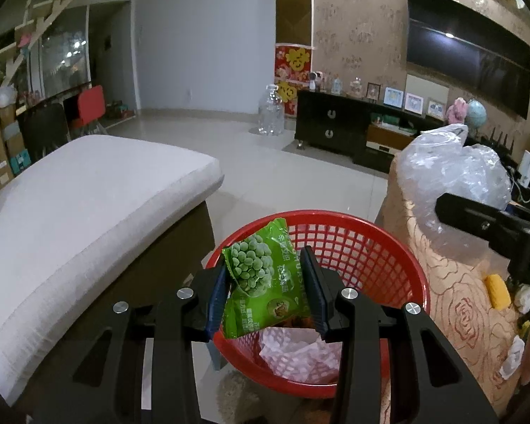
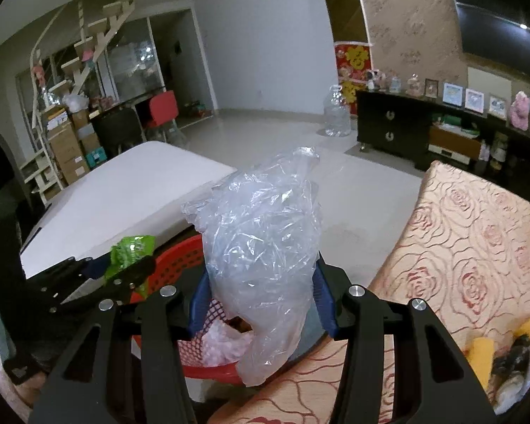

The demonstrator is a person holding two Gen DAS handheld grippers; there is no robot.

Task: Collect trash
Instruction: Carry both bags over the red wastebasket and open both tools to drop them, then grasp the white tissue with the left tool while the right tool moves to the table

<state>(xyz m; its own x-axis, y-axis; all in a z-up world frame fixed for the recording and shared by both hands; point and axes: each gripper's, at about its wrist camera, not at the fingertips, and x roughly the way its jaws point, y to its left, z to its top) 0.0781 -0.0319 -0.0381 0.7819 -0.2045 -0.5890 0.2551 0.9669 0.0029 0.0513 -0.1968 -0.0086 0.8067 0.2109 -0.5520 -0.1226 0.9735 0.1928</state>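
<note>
My left gripper is shut on a green snack packet printed with peas, held just above the red mesh basket. Pinkish-white crumpled paper lies inside the basket. My right gripper is shut on a crumpled clear plastic bag, which hangs over the basket's right rim beside the table. In the left wrist view the same plastic bag and the black body of the right gripper show at the right. In the right wrist view the left gripper with the green packet is at the left.
A table with a rose-patterned cloth stands right of the basket, bearing yellow pieces and other scraps. A white-cushioned seat is at the left. Beyond lie tiled floor, a dark TV cabinet and a clear water jug.
</note>
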